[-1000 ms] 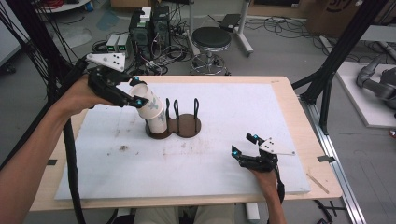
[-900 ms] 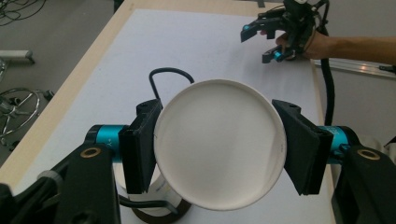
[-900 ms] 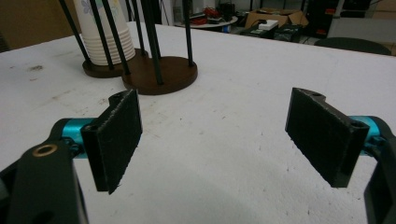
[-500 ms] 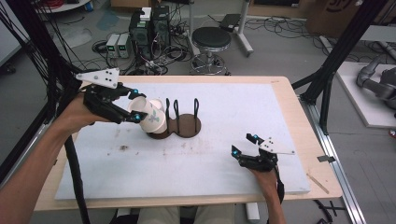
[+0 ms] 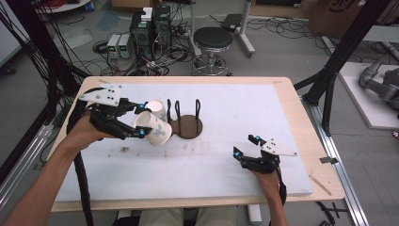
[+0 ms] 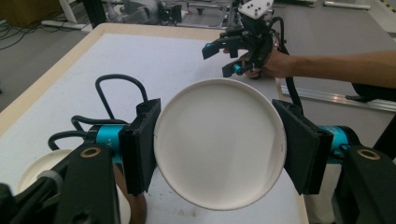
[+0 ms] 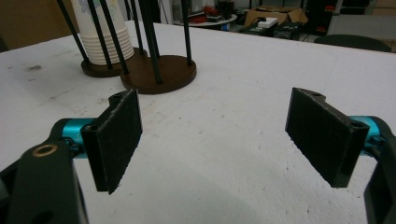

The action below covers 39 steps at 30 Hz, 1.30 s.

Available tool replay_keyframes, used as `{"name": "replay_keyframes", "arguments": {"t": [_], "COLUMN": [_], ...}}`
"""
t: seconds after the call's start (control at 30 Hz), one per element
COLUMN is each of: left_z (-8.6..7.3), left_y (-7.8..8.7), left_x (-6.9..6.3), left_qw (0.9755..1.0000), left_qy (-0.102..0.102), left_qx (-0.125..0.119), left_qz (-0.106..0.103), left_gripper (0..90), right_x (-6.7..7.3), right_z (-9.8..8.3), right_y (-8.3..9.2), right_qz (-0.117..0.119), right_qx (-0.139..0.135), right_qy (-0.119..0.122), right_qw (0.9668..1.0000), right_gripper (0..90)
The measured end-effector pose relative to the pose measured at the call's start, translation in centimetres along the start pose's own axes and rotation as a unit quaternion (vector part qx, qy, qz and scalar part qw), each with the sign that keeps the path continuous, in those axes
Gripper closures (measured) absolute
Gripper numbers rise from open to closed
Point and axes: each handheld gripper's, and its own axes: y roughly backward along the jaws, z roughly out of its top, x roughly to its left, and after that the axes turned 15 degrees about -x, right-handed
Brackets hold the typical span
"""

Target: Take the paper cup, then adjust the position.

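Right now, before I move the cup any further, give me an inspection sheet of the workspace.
Surface: white mat on a wooden table; a few dark specks near its left side.
Job's things: paper cup tilted on its side; stack of cups in the wooden two-ring holder; the holder's other ring is empty.
Clutter: nothing seen on the mat.
Grippers: left gripper shut on the paper cup at its rim; right gripper open, nothing between its jaws, low over the mat.
Cables: black cable trails from the left gripper along the forearm.
Surroundings: stool, electronics boxes and loose wiring on the floor behind the table.
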Motion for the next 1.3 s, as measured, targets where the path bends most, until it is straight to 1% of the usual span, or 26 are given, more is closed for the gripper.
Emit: {"name": "replay_keyframes", "arguments": {"t": [0.03, 0.07, 0.13, 0.17, 0.23, 0.27, 0.3, 0.33, 0.37, 0.4, 0.5, 0.57, 0.6, 0.63, 0.67, 0.77, 0.8, 0.83, 0.93, 1.0, 1.1, 1.23, 1.3], "left_z": [-0.4, -0.4, -0.9, -1.2, -2.1, -2.1, -2.9, -2.9, -3.5, -3.5, -4.1, -4.5, -4.6, -5.0, -5.0, -5.9, -5.9, -6.3, -6.5, -6.7, -6.8, -6.8, -6.8], "left_y": [-0.1, -0.1, -0.2, -0.3, -0.5, -0.5, -0.6, -0.6, -0.6, -0.6, -0.6, -0.5, -0.4, -0.4, -0.4, -0.4, -0.4, -0.3, -0.2, -0.2, -0.3, -0.3, -0.4], "left_x": [-0.1, -0.1, -0.1, -0.1, -0.2, -0.2, -0.4, -0.4, -0.5, -0.5, -0.7, -0.7, -0.8, -0.9, -0.9, -1.4, -1.4, -1.5, -1.5, -1.4, -1.3, -1.3, -1.3], "left_qw": [1.0000, 1.0000, 1.0000, 0.9999, 0.9999, 0.9999, 0.9997, 0.9997, 0.9994, 0.9994, 0.9992, 0.9987, 0.9987, 0.9982, 0.9982, 0.9971, 0.9971, 0.9971, 0.9969, 0.9964, 0.9968, 0.9965, 0.9967], "left_qy": [0.002, 0.002, 0.001, 0.004, 0.005, 0.005, 0.006, 0.006, 0.008, 0.008, 0.010, 0.012, 0.009, 0.008, 0.008, 0.007, 0.007, 0.008, 0.010, 0.010, 0.010, 0.009, 0.008], "left_qx": [-0.003, -0.003, -0.005, -0.010, -0.016, -0.016, -0.025, -0.025, -0.032, -0.032, -0.040, -0.049, -0.050, -0.059, -0.059, -0.075, -0.075, -0.075, -0.077, -0.084, -0.079, -0.083, -0.081], "left_qz": [-0.002, -0.002, -0.002, -0.003, 0.001, 0.001, -0.002, -0.002, -0.003, -0.003, -0.001, 0.001, 0.001, 0.004, 0.004, 0.007, 0.007, 0.007, 0.007, 0.003, 0.008, 0.005, 0.005], "left_gripper": [36.0, 36.0, 36.1, 36.1, 36.1, 36.1, 36.0, 36.1, 36.1, 36.0, 36.0, 36.0, 36.0, 36.0, 36.0, 36.0, 36.0, 36.0, 36.0, 36.0, 36.0, 36.0, 36.0], "right_x": [0.0, 0.0, 0.0, 0.0, 0.0, 0.0, 0.1, 0.1, 0.1, 0.1, 0.1, 0.0, 0.0, 0.1, 0.1, 0.1, 0.1, 0.1, 0.1, 0.1, 0.1, 0.1, 0.1], "right_z": [0.0, 0.0, 0.0, 0.0, 0.0, 0.0, 0.0, 0.0, 0.0, 0.0, 0.0, 0.0, 0.0, 0.0, 0.0, 0.0, 0.0, 0.0, 0.0, 0.0, 0.0, 0.0, 0.0], "right_y": [0.0, 0.0, 0.0, 0.0, 0.0, 0.0, 0.0, 0.0, 0.0, 0.0, 0.0, 0.0, 0.0, 0.0, 0.0, -0.1, -0.1, -0.1, -0.1, -0.1, -0.1, 0.0, 0.0], "right_qz": [0.000, 0.000, 0.000, -0.001, 0.000, 0.000, 0.000, 0.000, -0.001, -0.001, 0.000, 0.000, 0.000, 0.000, 0.000, 0.000, 0.000, -0.001, -0.001, -0.001, -0.002, -0.002, -0.001], "right_qx": [0.000, 0.000, 0.001, 0.002, 0.002, 0.002, 0.002, 0.002, 0.002, 0.002, 0.001, 0.001, 0.001, 0.002, 0.002, 0.002, 0.002, 0.002, 0.004, 0.004, 0.004, -0.002, -0.001], "right_qy": [0.002, 0.002, 0.001, 0.001, 0.003, 0.003, 0.003, 0.003, 0.004, 0.004, 0.001, 0.002, 0.002, 0.002, 0.002, 0.003, 0.003, 0.003, 0.003, 0.003, 0.005, 0.009, 0.006], "right_qw": [1.0000, 1.0000, 1.0000, 1.0000, 1.0000, 1.0000, 1.0000, 1.0000, 1.0000, 1.0000, 1.0000, 1.0000, 1.0000, 1.0000, 1.0000, 1.0000, 1.0000, 1.0000, 1.0000, 1.0000, 1.0000, 1.0000, 1.0000], "right_gripper": [19.0, 19.0, 19.0, 19.0, 19.0, 19.0, 19.1, 19.1, 19.0, 19.0, 19.0, 19.0, 19.0, 19.1, 19.1, 19.0, 19.0, 19.0, 19.1, 19.0, 19.0, 19.0, 19.0]}}
